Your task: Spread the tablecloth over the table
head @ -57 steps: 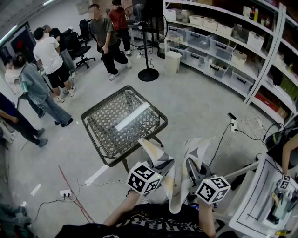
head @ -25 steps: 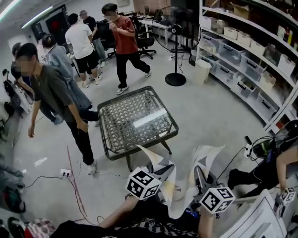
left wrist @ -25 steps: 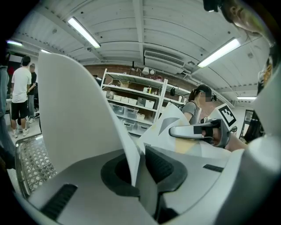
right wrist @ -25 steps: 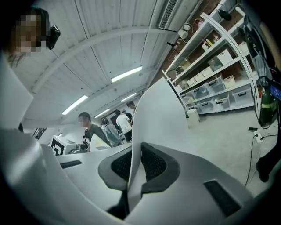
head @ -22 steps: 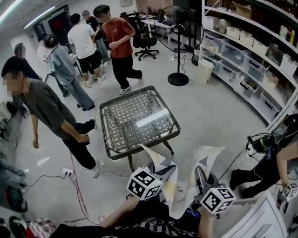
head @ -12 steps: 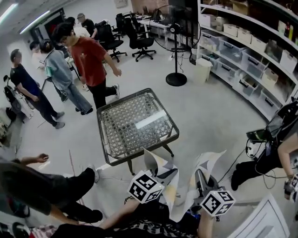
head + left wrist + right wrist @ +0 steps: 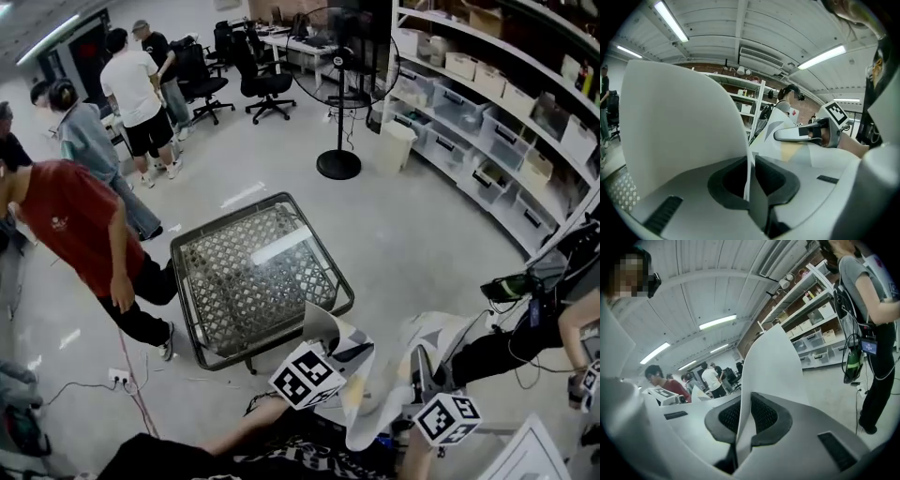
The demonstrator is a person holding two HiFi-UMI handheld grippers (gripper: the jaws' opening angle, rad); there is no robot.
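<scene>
The tablecloth [image 7: 367, 389], white with grey and yellow shapes, hangs bunched between my two grippers at the bottom of the head view. My left gripper [image 7: 328, 349] is shut on one edge of it, and its jaws [image 7: 749, 174] pinch the thin sheet [image 7: 679, 131] that curls up to the left. My right gripper [image 7: 419, 358] is shut on another edge, with the cloth [image 7: 773, 366] rising from between its pads [image 7: 743, 427]. The square table [image 7: 253, 277], with a glass top over woven mesh, stands bare just ahead and to the left of the grippers.
A person in a red shirt [image 7: 75, 234] bends close to the table's left side. More people [image 7: 141, 103] and office chairs [image 7: 258, 75] stand at the back. A floor fan [image 7: 339, 94], shelves with bins [image 7: 487, 122], another person [image 7: 562, 309] and floor cables [image 7: 131, 394] surround the spot.
Both grippers have carried the cloth sideways, so the table now lies further left of them. The person in red has walked up to the table's left side.
</scene>
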